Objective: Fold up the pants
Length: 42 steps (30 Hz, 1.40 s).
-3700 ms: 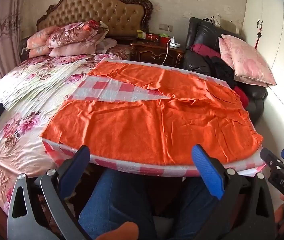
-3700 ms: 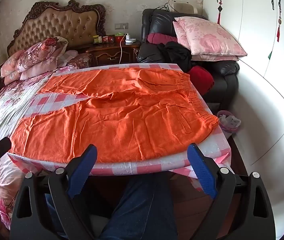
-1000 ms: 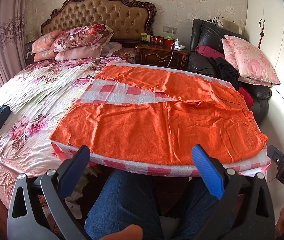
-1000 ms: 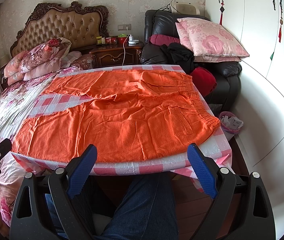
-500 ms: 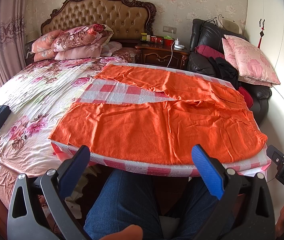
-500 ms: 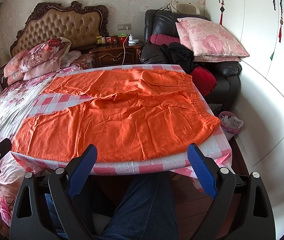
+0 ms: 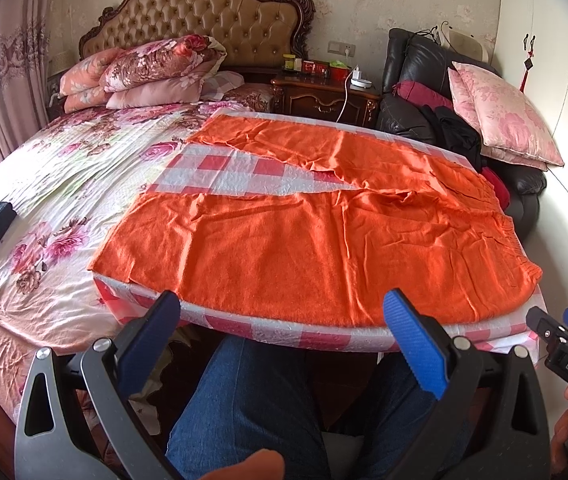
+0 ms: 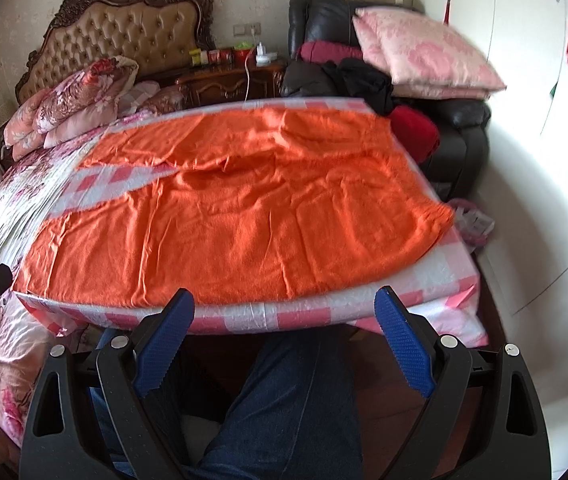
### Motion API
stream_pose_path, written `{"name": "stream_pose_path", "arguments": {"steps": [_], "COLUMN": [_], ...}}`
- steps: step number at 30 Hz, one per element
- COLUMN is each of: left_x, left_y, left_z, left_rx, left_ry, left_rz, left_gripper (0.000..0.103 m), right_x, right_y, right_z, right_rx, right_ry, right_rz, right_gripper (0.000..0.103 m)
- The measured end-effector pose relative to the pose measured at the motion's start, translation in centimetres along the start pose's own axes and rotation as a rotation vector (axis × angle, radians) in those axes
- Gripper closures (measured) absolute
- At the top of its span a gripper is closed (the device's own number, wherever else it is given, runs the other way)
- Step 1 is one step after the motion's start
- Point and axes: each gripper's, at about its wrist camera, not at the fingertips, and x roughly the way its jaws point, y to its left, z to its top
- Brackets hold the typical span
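While both tools hang back at the bottom of the frame, the orange pants (image 7: 316, 240) lie spread flat across the middle, on a pink checked board (image 7: 243, 170) atop the floral bed (image 7: 83, 160). The left gripper (image 7: 284, 334) and right gripper (image 8: 284, 320) gape wide, holding nothing. The cloth looks soft, light and limp; it would likely sag, so hem corners or waistband, frame right, seem the best holds. No containers appear.

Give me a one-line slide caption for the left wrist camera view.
Open left tongs hover short of orange pants spread flat, legs apart, on a checkered board atop the bed.
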Motion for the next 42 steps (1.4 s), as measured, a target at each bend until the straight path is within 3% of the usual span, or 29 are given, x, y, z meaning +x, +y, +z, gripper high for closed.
{"name": "stream_pose_path", "arguments": {"steps": [4, 9, 15, 18, 21, 24, 31, 36, 38, 40, 42], "left_x": [2.5, 6.5, 11.0, 12.1, 12.9, 13.6, 15.4, 18.1, 20.0, 22.1, 24.7], "left_y": [0.6, 1.4, 3.0, 3.8, 5.5, 8.0, 13.9, 17.4, 18.8, 19.1, 19.6], "left_z": [0.6, 1.4, 1.4, 1.1, 1.0, 1.5, 6.8, 14.2, 17.6, 21.0, 24.6], "left_rx": [-0.002, -0.031, -0.095, -0.105, -0.134, -0.18, -0.223, -0.271, -0.303, -0.302, -0.322], "left_ry": [0.01, 0.038, 0.12, 0.152, 0.172, 0.188, 0.185, 0.147, 0.145, 0.137, 0.142], "left_rz": [-0.039, -0.07, -0.063, -0.058, -0.034, -0.004, 0.089, 0.028, 0.008, -0.005, -0.035], "left_gripper": [0.002, 0.002, 0.002, 0.002, 0.002, 0.002, 0.002, 0.002, 0.002, 0.002, 0.002], "right_x": [3.2, 9.2, 17.7, 22.7, 27.7, 31.3, 39.1, 41.4, 41.4, 41.1, 40.7], "right_y": [-1.3, -5.8, -12.1, -13.2, -14.4, -14.8, -13.8, -13.8, -13.7, -13.3, -12.6], "right_z": [1.8, 7.9, 18.5, 23.6, 27.8, 30.8, 34.3, 34.3, 34.3, 34.4, 34.3], "right_rx": [0.018, 0.05, 0.084, -0.042, -0.072, -0.101, -0.273, -0.331, -0.337, -0.351, -0.384], "right_ry": [0.059, 0.137, 0.213, 0.227, 0.285, 0.292, 0.358, 0.379, 0.385, 0.395, 0.388], "right_rz": [0.054, 0.047, -0.062, -0.192, -0.187, -0.194, -0.195, -0.154, -0.092, -0.066, -0.088], "right_gripper": [0.015, 0.015, 0.015, 0.015, 0.024, 0.024, 0.024, 0.025, 0.043, 0.081, 0.097]}}
